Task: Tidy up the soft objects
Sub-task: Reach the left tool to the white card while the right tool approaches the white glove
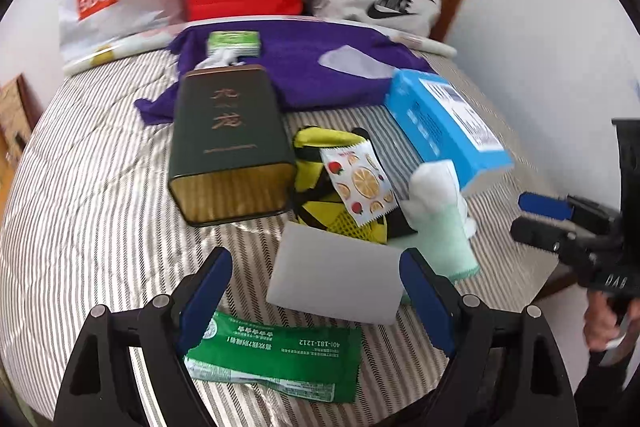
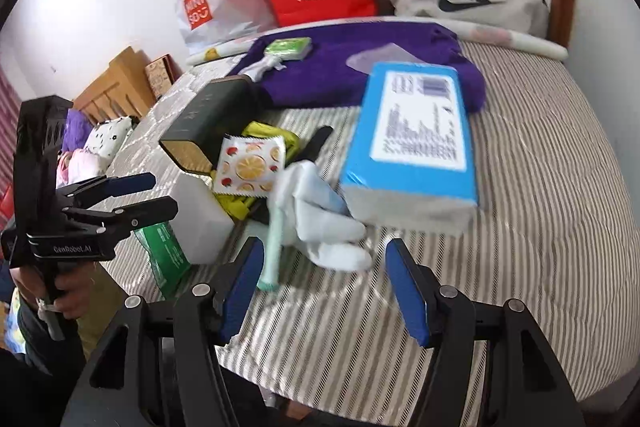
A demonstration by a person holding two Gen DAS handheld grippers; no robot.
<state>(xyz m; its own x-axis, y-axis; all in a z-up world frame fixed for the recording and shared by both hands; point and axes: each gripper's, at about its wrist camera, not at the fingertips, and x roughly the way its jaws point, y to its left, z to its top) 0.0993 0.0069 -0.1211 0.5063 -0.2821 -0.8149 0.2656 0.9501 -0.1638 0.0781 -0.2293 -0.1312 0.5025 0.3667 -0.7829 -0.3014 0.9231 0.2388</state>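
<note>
Striped bed (image 2: 540,187) under purple cloth (image 2: 320,67), boxes
</note>
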